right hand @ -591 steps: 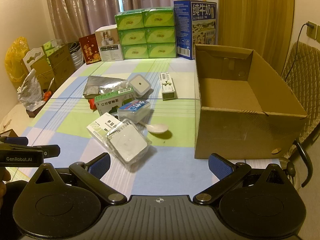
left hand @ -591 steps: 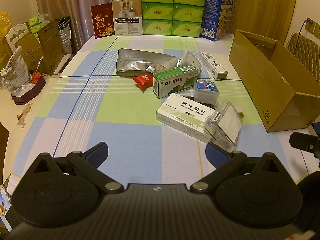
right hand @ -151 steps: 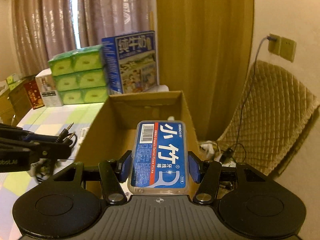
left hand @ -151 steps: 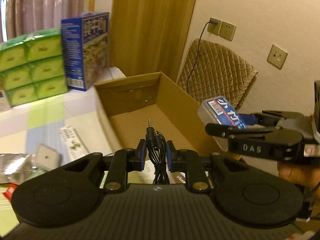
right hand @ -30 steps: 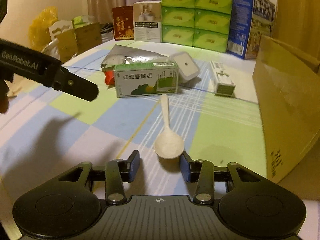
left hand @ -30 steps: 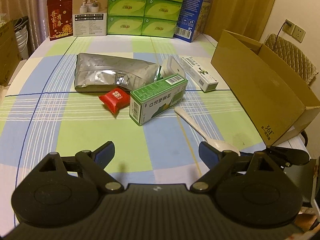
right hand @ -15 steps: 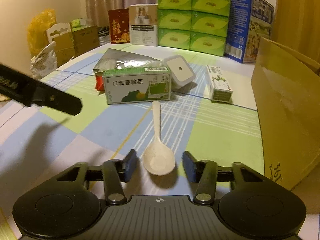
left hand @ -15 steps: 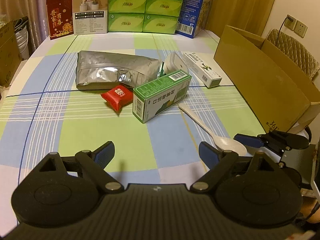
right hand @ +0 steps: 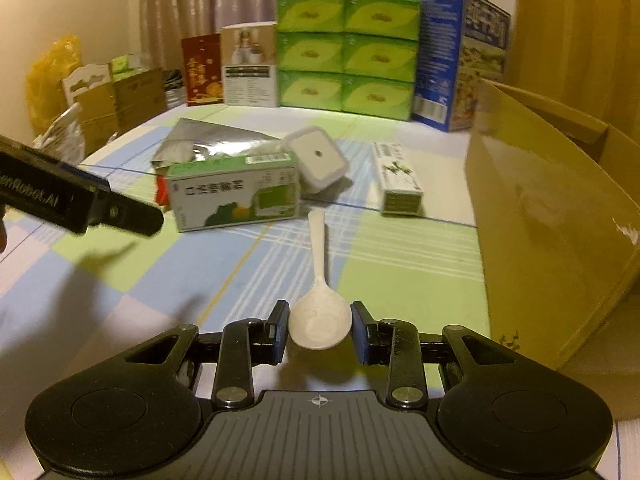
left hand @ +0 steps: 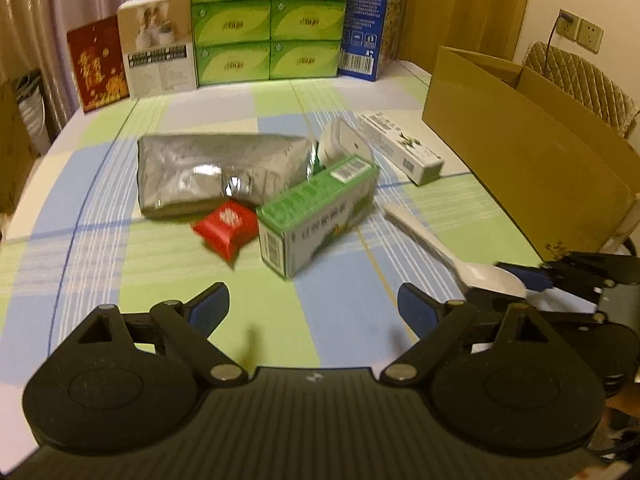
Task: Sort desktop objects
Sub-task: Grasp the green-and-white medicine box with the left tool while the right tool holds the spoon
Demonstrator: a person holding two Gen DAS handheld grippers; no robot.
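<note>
A white plastic spoon (right hand: pixel 319 248) lies on the checked tablecloth, its handle pointing away from me. My right gripper (right hand: pixel 319 322) is shut on the spoon's bowl, with a pad pressing each side. The left wrist view has the same spoon (left hand: pixel 440 248) at the right, its bowl between the right gripper's (left hand: pixel 520 278) fingers. My left gripper (left hand: pixel 314 300) hovers open over bare cloth, holding nothing. Just beyond it lie a green medicine box (left hand: pixel 320 216), a red packet (left hand: pixel 226 226) and a silver pouch (left hand: pixel 216 172).
An open cardboard box (right hand: pixel 552 216) stands at the right edge of the table. A white square container (right hand: pixel 318 158) and a long white carton (right hand: pixel 396 178) lie behind the spoon. Green tissue packs (right hand: pixel 348 52) and a blue carton (right hand: pixel 460 56) line the far edge.
The right gripper's jaws have closed from either side onto the spoon's bowl. The left gripper has rolled a little and stays open.
</note>
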